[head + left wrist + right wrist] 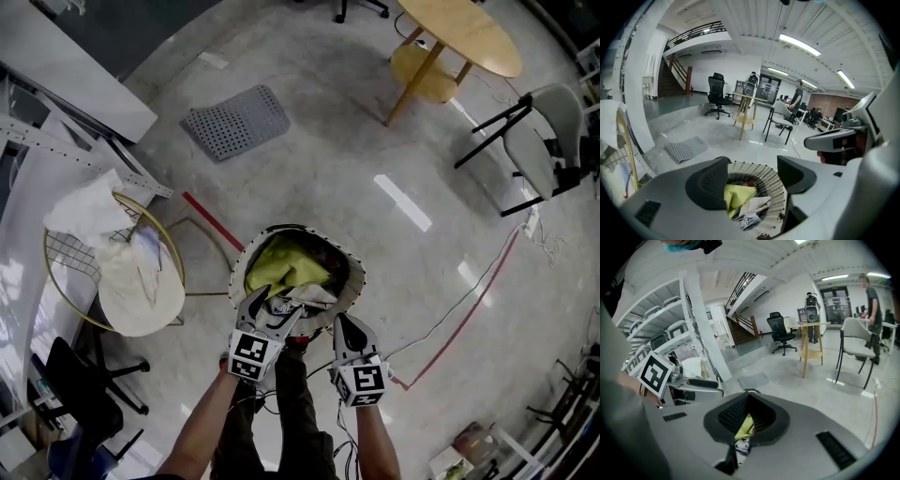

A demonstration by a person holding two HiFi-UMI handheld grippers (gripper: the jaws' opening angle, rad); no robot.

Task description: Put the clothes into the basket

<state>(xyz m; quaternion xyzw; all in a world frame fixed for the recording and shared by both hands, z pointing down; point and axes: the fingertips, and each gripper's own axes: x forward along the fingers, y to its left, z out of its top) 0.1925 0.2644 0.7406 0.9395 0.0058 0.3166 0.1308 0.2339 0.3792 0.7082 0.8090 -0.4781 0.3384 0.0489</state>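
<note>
- The clothes, a yellow-green garment [279, 262] with a pale, crumpled cloth [307, 294] lying over its near edge, sit inside the round woven basket [359, 272] on the polished floor, directly in front of the person.
- The left gripper [273, 315] hangs over the basket's near rim, tilted downward and pointing away from the person. Its jaws are spread wide with nothing between the pads, and the pale cloth lies just beneath them.
- The right gripper [346, 328] is held beside it at the rim's near right side, at the same downward tilt. Its jaws are pressed together at the tips and grip nothing.
- Both bare forearms rise from the bottom of the head view, roughly parallel, with the marker cubes facing up and the person's dark trouser legs between them.
- A gold wire rack [58, 281] draped with white fabric stands to the left of the basket.
- Farther off lie a grey perforated mat [236, 122], a round wooden table [459, 33] and a grey chair [539, 141].
</note>
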